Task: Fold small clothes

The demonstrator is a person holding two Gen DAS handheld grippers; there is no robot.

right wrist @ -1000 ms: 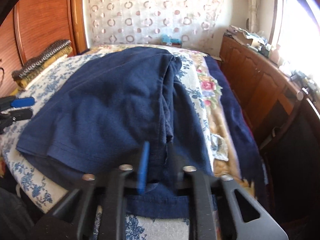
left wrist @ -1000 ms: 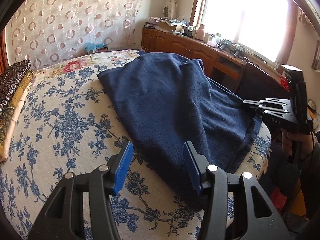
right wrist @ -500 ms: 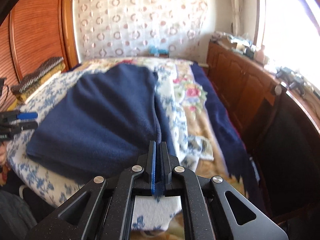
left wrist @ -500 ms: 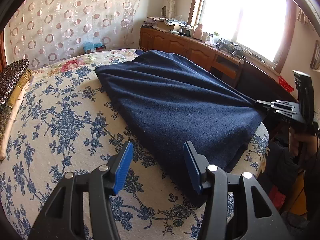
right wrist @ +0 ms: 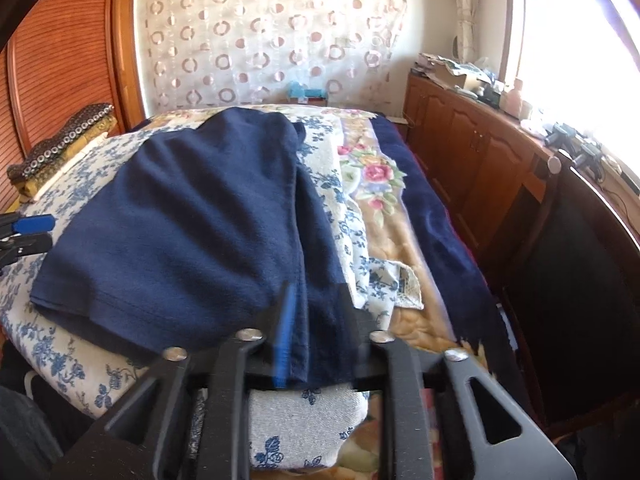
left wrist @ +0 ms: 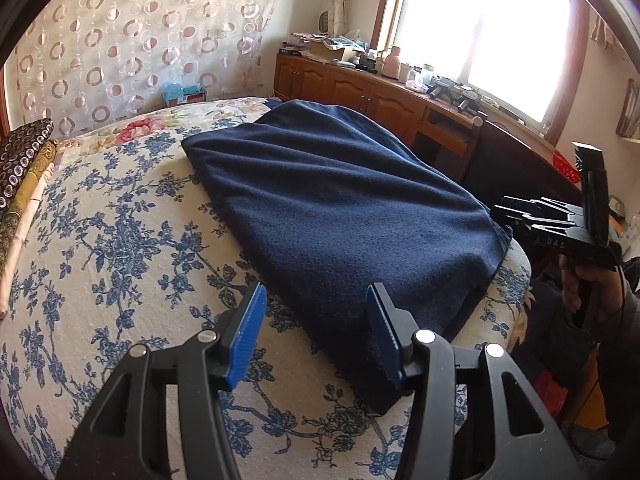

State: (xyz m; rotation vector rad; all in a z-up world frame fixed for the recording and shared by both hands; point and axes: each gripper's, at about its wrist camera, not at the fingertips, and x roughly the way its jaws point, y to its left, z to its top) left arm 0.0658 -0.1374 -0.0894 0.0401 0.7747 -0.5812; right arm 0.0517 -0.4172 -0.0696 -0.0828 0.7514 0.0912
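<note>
Navy garment on floral bedspread, right gripper jaws opening around hem.

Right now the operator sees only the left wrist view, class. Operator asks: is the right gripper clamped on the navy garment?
Observer: No, the right gripper has its jaws opening, and the navy garment has its hem between them.
Operator: Is the garment's window side one flat layer?
Observer: No, a narrow folded strip runs along that side.
Operator: What lies beyond it?
Observer: A rose-patterned blanket with a navy border.
</note>
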